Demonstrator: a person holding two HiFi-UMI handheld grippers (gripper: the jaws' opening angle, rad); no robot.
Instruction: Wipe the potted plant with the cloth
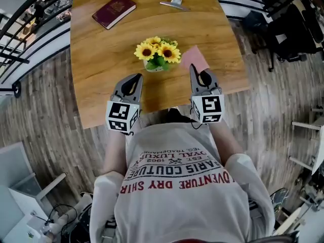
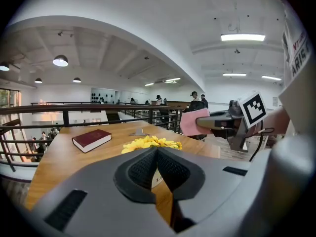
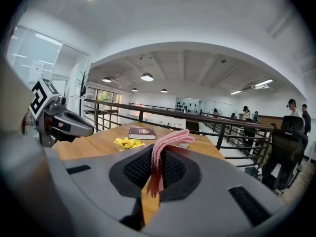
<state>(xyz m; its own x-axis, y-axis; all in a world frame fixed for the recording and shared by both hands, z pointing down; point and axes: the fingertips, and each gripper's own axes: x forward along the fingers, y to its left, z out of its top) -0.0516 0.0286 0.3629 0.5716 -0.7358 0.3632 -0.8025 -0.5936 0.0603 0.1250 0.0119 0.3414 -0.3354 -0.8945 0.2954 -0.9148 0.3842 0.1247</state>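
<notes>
Shirt front [image 1: 177,181]: nearest my head camera, filling the lower frame; no bearing on the work.
Left gripper [image 1: 134,79]: on the near side of the potted plant [image 1: 158,52], slightly left of it and apart from it; jaws pressed together, nothing between them.
Right gripper [image 1: 198,75]: on the near side of the plant, to its right; pads clamped on the cloth [image 1: 196,58].
Cloth: pink and folded, reaching past the jaws just right of the plant (contact with the leaves I cannot confirm).
Plant position: sunflowers in a small pale pot, upright on the table [image 1: 101,59].
Book [image 1: 114,10]: beyond the plant to its left, well apart; not involved.
Step in hand: judged as the approach; wiping not yet begun.
Method: I would lay the cloth's free flap, not the jaw tips, on petals and leaves and stroke lightly outward.
Precaution: the pot looks light, so I would rest the closed left gripper against its left side before pressing sideways.
</notes>
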